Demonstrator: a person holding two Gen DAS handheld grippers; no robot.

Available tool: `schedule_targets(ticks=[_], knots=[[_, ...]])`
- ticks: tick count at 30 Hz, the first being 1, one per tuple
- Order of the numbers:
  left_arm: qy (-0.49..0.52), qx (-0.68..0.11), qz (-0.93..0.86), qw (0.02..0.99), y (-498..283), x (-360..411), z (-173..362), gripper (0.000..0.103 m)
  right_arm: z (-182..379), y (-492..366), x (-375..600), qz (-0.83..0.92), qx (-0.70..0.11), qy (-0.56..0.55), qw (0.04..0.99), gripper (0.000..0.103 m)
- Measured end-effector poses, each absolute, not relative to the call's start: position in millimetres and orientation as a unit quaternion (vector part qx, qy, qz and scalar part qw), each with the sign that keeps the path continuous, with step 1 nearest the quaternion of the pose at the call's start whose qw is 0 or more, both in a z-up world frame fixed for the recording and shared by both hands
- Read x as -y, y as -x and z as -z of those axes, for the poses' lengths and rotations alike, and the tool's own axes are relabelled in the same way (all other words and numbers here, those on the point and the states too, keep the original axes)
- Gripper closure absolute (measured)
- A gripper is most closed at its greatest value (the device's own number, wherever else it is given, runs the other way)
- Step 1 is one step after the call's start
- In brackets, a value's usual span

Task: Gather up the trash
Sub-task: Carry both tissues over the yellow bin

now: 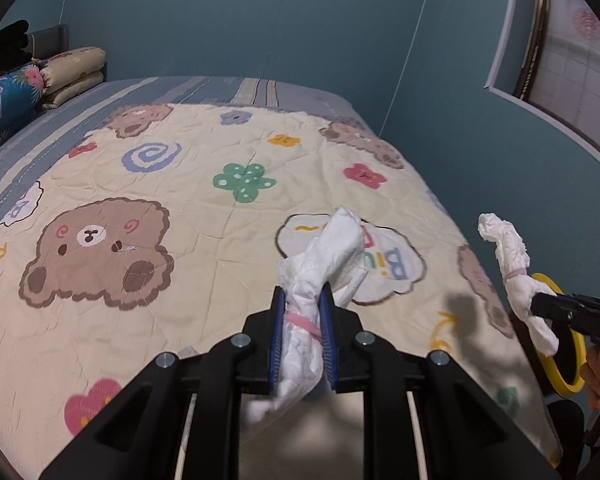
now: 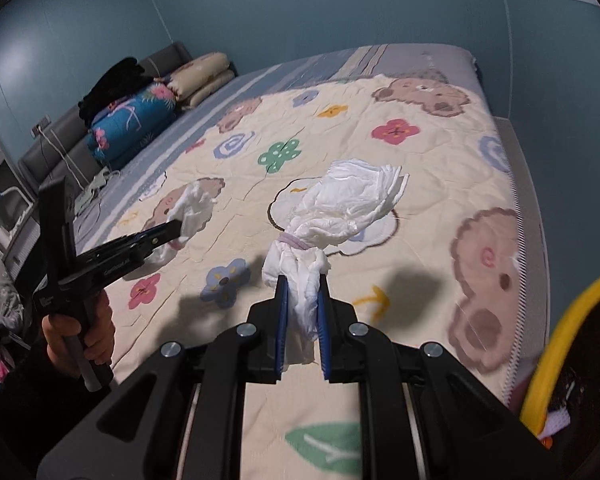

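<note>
Now my left gripper (image 1: pixel 302 316) tight on one wad (image 1: pixel 320 264), my right gripper (image 2: pixel 302 304) tight on another wad (image 2: pixel 340 204), both above the quilt (image 1: pixel 180 184).

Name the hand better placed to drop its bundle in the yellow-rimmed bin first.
Right, probably. The yellow-rimmed bin sits beside the right tool, which grips a white bundle; the left tool with its bundle is farther.

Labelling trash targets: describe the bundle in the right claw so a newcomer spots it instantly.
Above the cream bear-print quilt, near its right edge by the yellow-rimmed bin, the right claw pinches a white bundle. Unlike the other claw's, its band is lilac, not pink.
</note>
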State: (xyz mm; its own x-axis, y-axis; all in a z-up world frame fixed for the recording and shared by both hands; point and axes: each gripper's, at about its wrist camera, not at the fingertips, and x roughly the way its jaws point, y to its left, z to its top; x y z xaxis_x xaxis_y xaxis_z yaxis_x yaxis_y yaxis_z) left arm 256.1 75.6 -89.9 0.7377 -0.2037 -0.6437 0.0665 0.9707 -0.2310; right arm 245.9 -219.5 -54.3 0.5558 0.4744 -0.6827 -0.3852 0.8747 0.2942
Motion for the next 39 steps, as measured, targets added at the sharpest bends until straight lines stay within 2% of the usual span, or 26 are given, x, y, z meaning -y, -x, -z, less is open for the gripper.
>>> schedule_targets(ticks=[11, 24, 39], knots=[[0.101, -0.301, 0.105, 0.942, -188, -30, 30, 0.087, 21, -183, 284, -0.228, -0.358, -0.098, 0.9, 0.09], [0.042, -0.259, 0.168, 0.95, -154, 63, -27, 0.087, -12, -147, 349, -0.187, -0.307, -0.12, 0.925, 0.09], [0.013, -0.233, 0.24, 0.942, -155, 141, -52, 0.087, -28, -126, 427, -0.111, -0.258, -0.152, 0.948, 0.09]])
